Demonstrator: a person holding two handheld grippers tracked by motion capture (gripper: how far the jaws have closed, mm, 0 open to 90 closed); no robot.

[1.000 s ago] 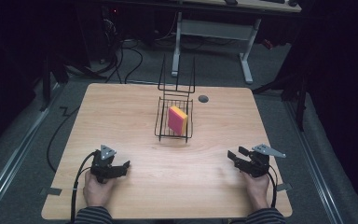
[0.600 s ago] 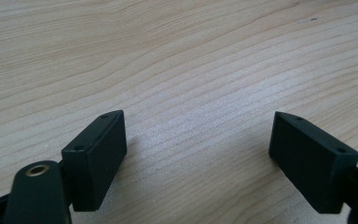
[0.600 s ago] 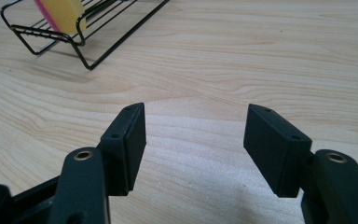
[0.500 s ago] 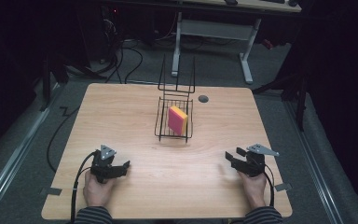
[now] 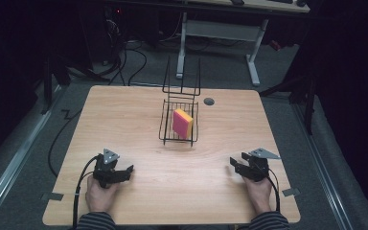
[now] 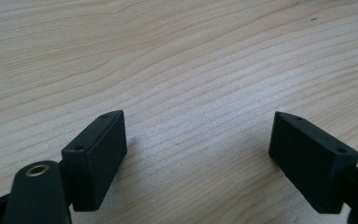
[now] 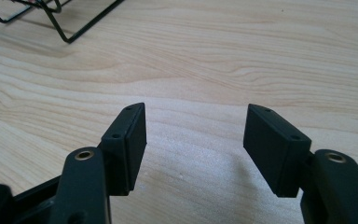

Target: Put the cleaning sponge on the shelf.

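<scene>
A black wire basket point(image 5: 166, 128) stands at the middle of the wooden table point(image 5: 124, 124), and a pink and yellow sponge point(image 5: 182, 122) stands on edge inside it. My left gripper point(image 5: 127, 170) rests low near the front left of the table, held by a hand, open with bare wood between its jaws point(image 6: 198, 154). My right gripper point(image 5: 236, 166) sits near the front right, also open and holding nothing point(image 7: 193, 140). A corner of the wire basket point(image 7: 70, 28) shows at the top left of the right gripper view. Both grippers are well short of the basket.
A small dark round hole point(image 5: 209, 101) lies in the tabletop behind the basket on the right. A tall wire handle point(image 5: 182, 76) rises at the basket's far side. Cables and a white desk frame point(image 5: 220, 33) lie on the floor beyond the table.
My right gripper has shifted slightly to the left and toward the table's front edge. The left gripper, basket and sponge are unchanged.
</scene>
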